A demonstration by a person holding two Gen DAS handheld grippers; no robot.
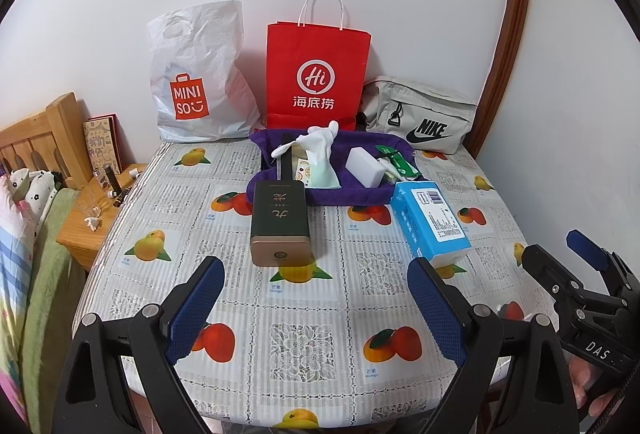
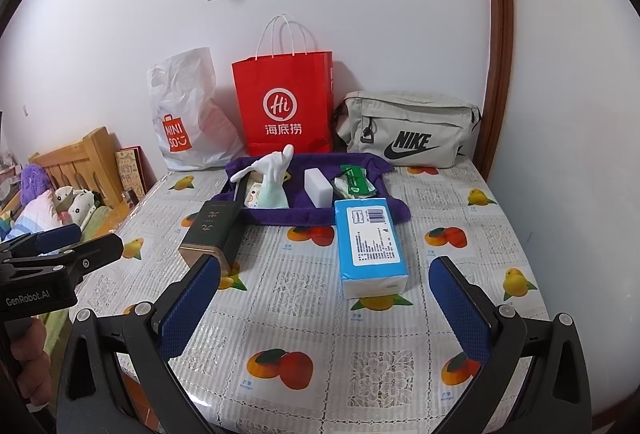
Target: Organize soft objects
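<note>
From your left wrist view, your left gripper point(image 1: 316, 288) hangs wide and empty above the near table point(image 1: 280, 318), lined up with the dark box point(image 1: 280, 222). The tissue pack point(image 1: 430, 220) lies just right of it, one end touching the purple tray point(image 1: 352, 196), likely waiting to go in. In your right wrist view, your right gripper point(image 2: 324, 290) is spread wide too, holding nothing, with the tissue pack point(image 2: 370, 246) ahead between its fingers. There's bare cloth around you; bags crowd the far edge.
</note>
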